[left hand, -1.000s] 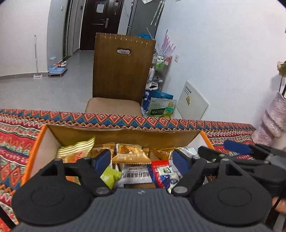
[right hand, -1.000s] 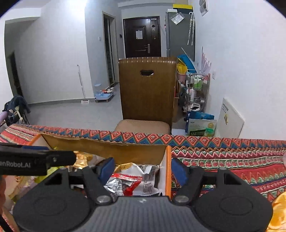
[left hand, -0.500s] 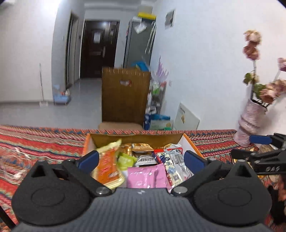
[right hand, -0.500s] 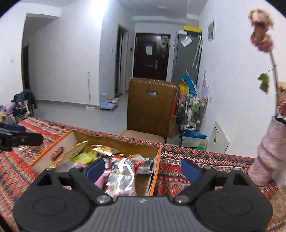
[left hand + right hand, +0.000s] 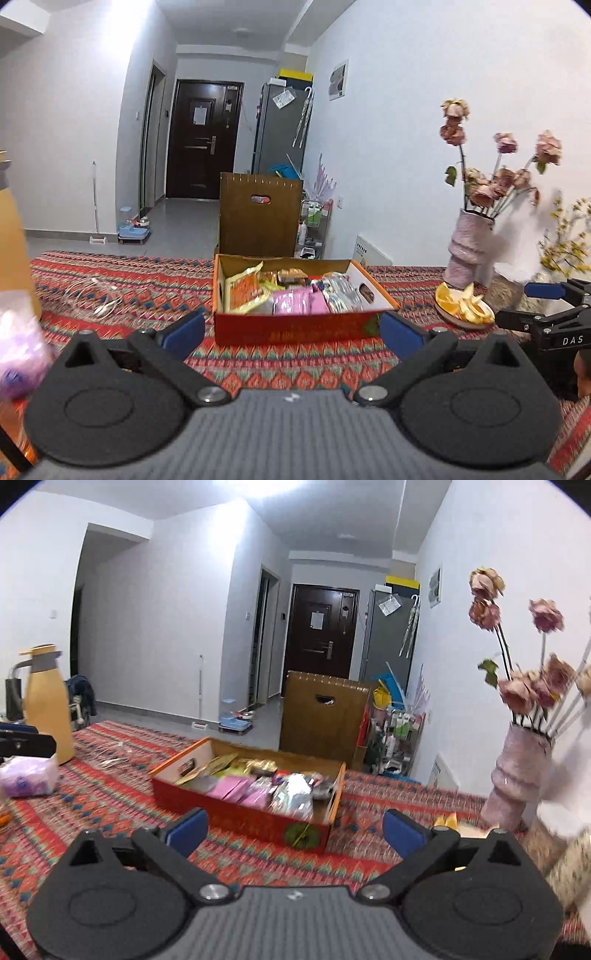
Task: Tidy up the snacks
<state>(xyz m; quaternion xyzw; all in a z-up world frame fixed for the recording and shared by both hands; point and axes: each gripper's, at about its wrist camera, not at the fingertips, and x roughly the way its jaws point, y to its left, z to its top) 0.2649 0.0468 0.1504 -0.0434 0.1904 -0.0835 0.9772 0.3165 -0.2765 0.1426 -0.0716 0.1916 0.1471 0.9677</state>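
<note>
An open cardboard snack box [image 5: 295, 328] with a red front wall sits on the patterned tablecloth, ahead of both grippers and apart from them. It holds an orange packet [image 5: 245, 291], pink packets [image 5: 295, 301] and silver packets [image 5: 341, 295]. My left gripper [image 5: 291, 332] is open wide, with nothing between its blue pads. In the right wrist view the box [image 5: 240, 819] lies ahead and slightly left. My right gripper [image 5: 295, 832] is empty, its jaws still opening. It also shows at the right edge of the left view [image 5: 546, 306].
A pink vase of dried roses [image 5: 469, 251] and a plate of orange slices [image 5: 463, 304] stand right of the box. A yellow jug [image 5: 48, 705] and a purple bag [image 5: 29, 775] are at the left. A wooden chair back [image 5: 260, 214] rises behind the table.
Both grippers have pulled back from over the box and risen, so the whole box now shows ahead. Both pairs of jaws have spread wider.
</note>
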